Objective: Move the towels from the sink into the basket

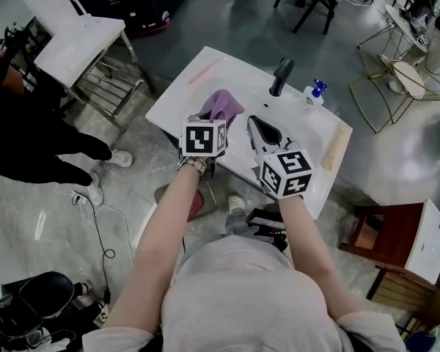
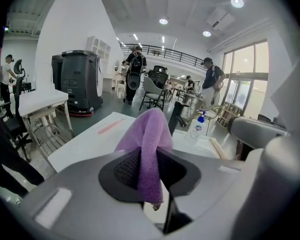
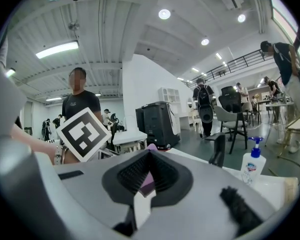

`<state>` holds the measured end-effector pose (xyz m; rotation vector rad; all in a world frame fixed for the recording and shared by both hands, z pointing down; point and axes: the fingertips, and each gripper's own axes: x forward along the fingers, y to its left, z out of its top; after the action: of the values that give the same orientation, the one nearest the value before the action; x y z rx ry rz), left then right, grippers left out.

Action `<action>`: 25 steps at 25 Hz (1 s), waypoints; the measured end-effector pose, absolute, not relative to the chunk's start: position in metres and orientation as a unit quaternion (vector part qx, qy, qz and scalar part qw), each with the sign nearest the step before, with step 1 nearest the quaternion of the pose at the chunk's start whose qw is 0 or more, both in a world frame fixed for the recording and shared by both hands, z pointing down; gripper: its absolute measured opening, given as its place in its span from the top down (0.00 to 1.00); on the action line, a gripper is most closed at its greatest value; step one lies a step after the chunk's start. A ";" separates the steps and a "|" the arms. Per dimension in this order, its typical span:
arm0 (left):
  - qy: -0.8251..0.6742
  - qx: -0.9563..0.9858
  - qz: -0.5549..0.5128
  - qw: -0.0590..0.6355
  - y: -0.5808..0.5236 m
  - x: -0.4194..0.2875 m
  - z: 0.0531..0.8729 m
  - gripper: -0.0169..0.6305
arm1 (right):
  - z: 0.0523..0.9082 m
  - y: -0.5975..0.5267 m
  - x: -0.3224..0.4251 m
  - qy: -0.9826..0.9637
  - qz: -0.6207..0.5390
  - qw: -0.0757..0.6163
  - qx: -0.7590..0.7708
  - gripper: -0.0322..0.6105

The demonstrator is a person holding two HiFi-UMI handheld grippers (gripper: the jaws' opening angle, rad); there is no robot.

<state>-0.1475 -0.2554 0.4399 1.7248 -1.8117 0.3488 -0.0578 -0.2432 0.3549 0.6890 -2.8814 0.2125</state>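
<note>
L gripper (image 2: 149,176) is clamping the purple towel (image 1: 221,107) btwn its jaws, which are standing only a little apart w/ the cloth pinched in the pads; the towel is bunching up past the tips and hanging over the near-left part of the white sink (image 1: 194,79). R gripper (image 3: 146,176) is hovering just beside the towel on its right, jaws drawn nearly together w/ nothing gripped, a sliver of purple showing thru the slit; the black faucet (image 1: 281,75) and soap bottle (image 1: 313,96) are standing at the sink's far side, apart from both grippers.
</note>
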 end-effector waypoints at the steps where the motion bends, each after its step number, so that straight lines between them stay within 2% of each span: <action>1: -0.685 0.652 0.130 0.297 -0.252 -0.148 0.436 0.85 | 0.354 -0.240 -0.058 -0.967 0.070 0.085 0.230 0.92; 25: -0.734 0.657 0.056 0.164 -0.137 -0.171 0.353 0.85 | 0.326 -0.140 -0.092 -0.980 0.036 0.070 0.185 0.92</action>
<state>-0.1715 -0.1374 0.3534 1.8739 -2.0912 0.1584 -0.0921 -0.1402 0.3260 0.5566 -2.9484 0.1072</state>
